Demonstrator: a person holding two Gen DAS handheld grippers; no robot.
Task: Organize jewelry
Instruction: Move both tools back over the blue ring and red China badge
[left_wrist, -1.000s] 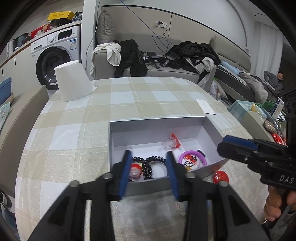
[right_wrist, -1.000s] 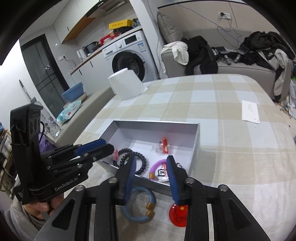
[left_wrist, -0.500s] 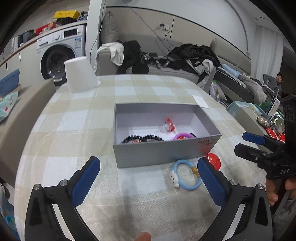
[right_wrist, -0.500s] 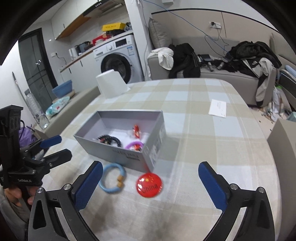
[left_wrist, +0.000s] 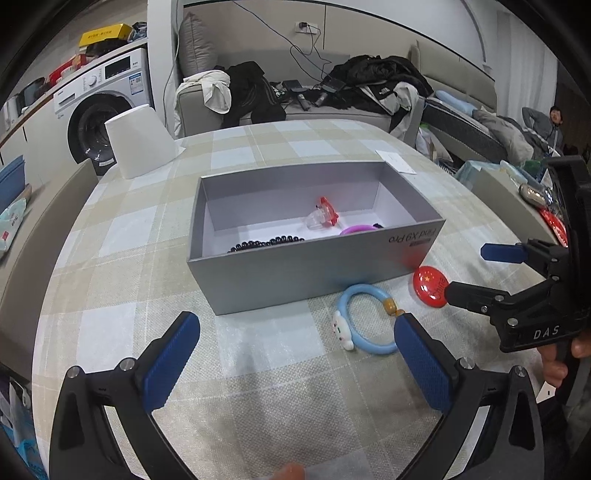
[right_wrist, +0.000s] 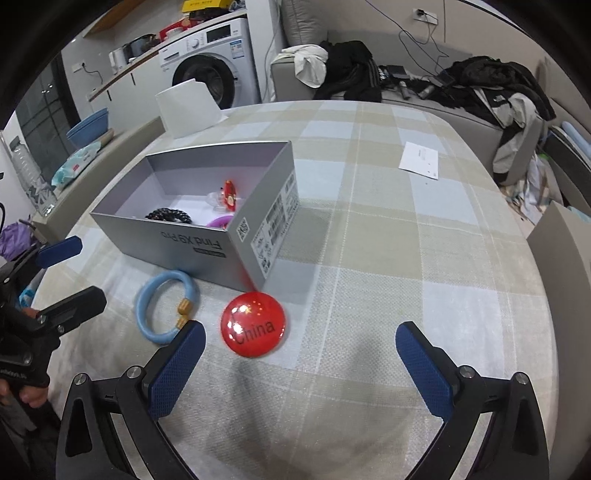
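Note:
A grey open box (left_wrist: 295, 273) (right_wrist: 192, 243) stands on the checked tablecloth. Inside lie a black bead bracelet (left_wrist: 266, 243) (right_wrist: 170, 215), a red and clear charm (left_wrist: 323, 214) (right_wrist: 226, 194) and a purple ring (left_wrist: 356, 229) (right_wrist: 218, 221). In front of the box lie a light blue bracelet (left_wrist: 365, 321) (right_wrist: 166, 304) and a red round "China" badge (left_wrist: 430, 286) (right_wrist: 254, 324). My left gripper (left_wrist: 295, 354) (right_wrist: 70, 269) is open and empty, near the blue bracelet. My right gripper (right_wrist: 299, 360) (left_wrist: 476, 273) is open and empty, just short of the badge.
A white upturned cup (left_wrist: 138, 146) (right_wrist: 190, 109) stands at the table's far left. A white paper slip (left_wrist: 396, 161) (right_wrist: 419, 160) lies at the far right. A sofa with clothes (left_wrist: 332, 88) and a washing machine (left_wrist: 99, 110) are behind the table.
Both grippers have opened wide and drawn back from the box. The blue bracelet and the red badge now lie in full view in front of the box.

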